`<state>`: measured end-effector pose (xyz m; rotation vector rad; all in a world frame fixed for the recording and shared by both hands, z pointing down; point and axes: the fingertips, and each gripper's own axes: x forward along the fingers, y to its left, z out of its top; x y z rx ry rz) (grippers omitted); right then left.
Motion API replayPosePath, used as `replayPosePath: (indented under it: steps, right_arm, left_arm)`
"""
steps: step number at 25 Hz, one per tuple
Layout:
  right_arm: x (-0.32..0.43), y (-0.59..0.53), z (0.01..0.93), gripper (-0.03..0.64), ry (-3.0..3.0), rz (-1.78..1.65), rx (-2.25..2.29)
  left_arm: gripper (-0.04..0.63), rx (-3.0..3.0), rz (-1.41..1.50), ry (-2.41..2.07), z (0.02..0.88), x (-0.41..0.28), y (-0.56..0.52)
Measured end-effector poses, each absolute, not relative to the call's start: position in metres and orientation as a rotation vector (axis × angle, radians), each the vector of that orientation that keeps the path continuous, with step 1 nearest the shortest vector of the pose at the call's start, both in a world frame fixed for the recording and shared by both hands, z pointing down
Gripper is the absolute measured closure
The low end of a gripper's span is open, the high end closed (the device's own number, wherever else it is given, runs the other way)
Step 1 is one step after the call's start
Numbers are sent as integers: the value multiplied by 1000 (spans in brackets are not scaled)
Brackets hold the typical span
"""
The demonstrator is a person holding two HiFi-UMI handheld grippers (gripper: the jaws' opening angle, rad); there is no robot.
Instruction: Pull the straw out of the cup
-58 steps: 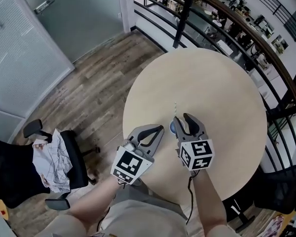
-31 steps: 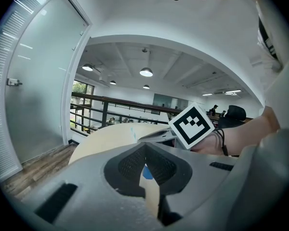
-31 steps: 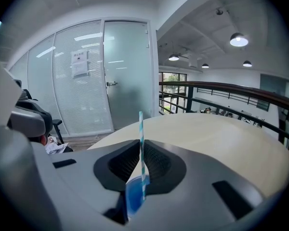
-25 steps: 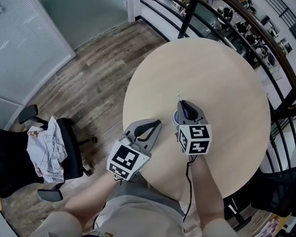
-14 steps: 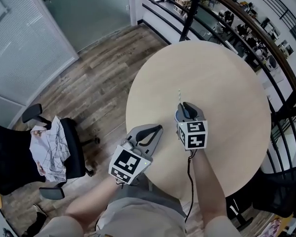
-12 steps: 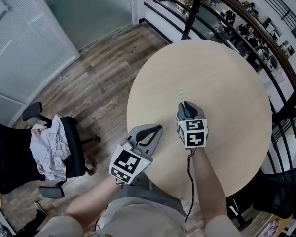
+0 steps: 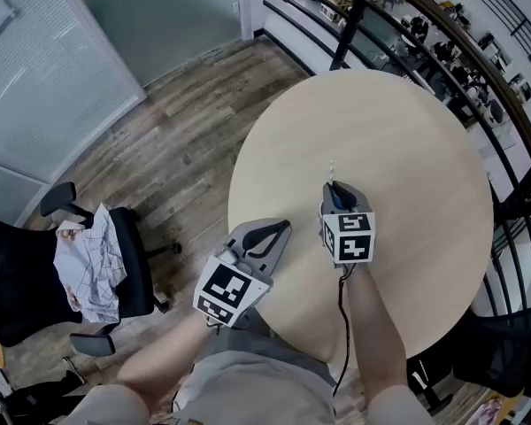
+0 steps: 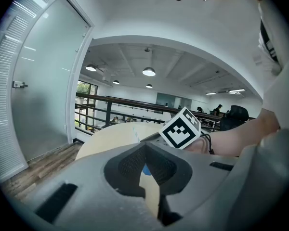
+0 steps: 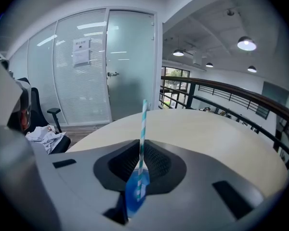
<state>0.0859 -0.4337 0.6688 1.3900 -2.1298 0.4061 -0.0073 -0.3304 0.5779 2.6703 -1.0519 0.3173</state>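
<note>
A teal-and-white striped straw (image 9: 143, 124) stands upright in a small blue cup (image 9: 136, 191) on the round beige table (image 7: 407, 149). My right gripper (image 9: 140, 150) hangs right over the cup (image 7: 336, 199). The straw passes up between its jaws, which have just been opening and stand a narrow way apart, wider than the straw. In the head view only the straw's top (image 7: 332, 170) shows past the right gripper (image 7: 334, 187). My left gripper (image 7: 286, 227) hovers at the table's near edge, left of the cup, shut and empty.
A black office chair (image 7: 128, 282) with a crumpled white cloth (image 7: 87, 268) stands on the wooden floor at the left. A dark railing (image 7: 407, 25) curves behind the table. A frosted glass door (image 9: 127, 66) lies beyond the table's far side.
The right gripper, wide open around the cup at first, narrowed around the straw and has since sunk slightly toward the cup. The left gripper has stayed put.
</note>
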Motion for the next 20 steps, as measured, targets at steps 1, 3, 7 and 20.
replayPosePath:
  steps: [1, 3, 7, 20]
  right_arm:
    - [87, -434, 667, 579, -2137, 410, 1398]
    - [90, -432, 663, 582, -2150, 413, 1412]
    - [96, -428, 644, 583, -2191, 397, 1469]
    - [134, -377, 521, 584, -2277, 336, 1626]
  left_arm:
    - [583, 2670, 321, -1054, 578, -7, -331]
    - [583, 2668, 326, -1053, 578, -7, -332]
    - [583, 2671, 317, -1046, 571, -4, -331]
    - [583, 2737, 177, -1004, 475, 17, -313]
